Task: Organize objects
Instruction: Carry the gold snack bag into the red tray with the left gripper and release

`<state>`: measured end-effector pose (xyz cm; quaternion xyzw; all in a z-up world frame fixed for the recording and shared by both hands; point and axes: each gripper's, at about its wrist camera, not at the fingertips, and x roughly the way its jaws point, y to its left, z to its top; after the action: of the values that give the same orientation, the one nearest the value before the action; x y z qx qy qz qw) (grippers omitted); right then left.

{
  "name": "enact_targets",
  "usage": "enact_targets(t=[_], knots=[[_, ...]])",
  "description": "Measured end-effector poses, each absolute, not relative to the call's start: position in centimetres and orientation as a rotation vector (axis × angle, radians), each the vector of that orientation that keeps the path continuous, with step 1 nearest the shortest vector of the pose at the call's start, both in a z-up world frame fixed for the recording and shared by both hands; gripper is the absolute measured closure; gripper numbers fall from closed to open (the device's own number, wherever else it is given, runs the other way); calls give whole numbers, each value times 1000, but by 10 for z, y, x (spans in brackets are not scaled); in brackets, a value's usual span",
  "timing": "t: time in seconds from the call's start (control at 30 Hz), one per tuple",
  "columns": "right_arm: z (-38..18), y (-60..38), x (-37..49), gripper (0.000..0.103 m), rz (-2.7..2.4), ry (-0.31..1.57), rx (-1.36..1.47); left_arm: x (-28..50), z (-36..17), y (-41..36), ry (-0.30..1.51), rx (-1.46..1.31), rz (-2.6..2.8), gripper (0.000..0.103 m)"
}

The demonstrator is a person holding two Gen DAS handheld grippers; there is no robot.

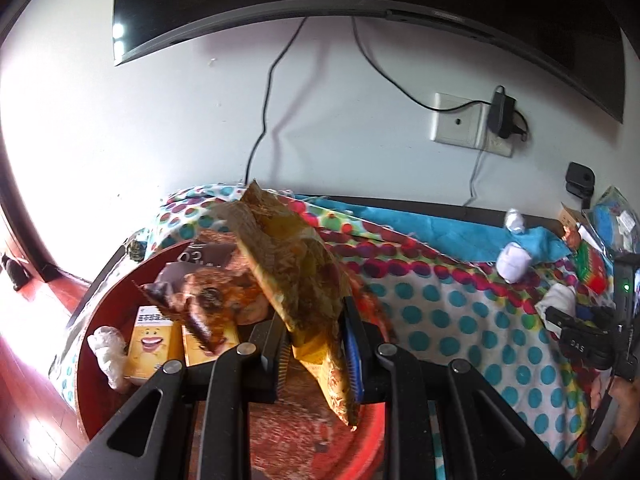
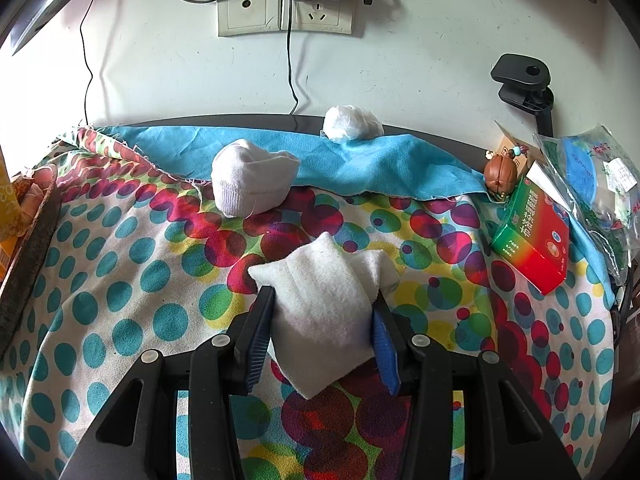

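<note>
Snack packet [image 1: 296, 280] hangs clamped in the left tool [image 1: 316, 344] over the red tray [image 1: 86, 364]; lower it before letting go. Right tool [image 2: 320, 328] grips a folded white cloth [image 2: 320, 320] on the surface.

daylight glare blows out left; fisheye edges curve.

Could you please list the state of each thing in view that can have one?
Left gripper: shut on the yellow-brown snack packet, held above the red round tray.
Right gripper: jaws around the folded white sock.
Rolled white sock: lying free on the spotted cloth.
</note>
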<state>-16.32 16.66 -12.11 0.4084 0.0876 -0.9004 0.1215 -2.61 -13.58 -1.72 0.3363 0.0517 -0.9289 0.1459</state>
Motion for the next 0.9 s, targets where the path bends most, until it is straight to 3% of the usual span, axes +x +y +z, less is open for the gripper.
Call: enact_targets(t=[0.27, 0.9], knots=[[-121, 166, -163, 59, -2629, 256, 1193, -23, -28, -176, 267, 980, -2629, 79], [-122, 162, -162, 58, -2638, 293, 1190, -20, -44, -210, 349, 936, -2559, 77]])
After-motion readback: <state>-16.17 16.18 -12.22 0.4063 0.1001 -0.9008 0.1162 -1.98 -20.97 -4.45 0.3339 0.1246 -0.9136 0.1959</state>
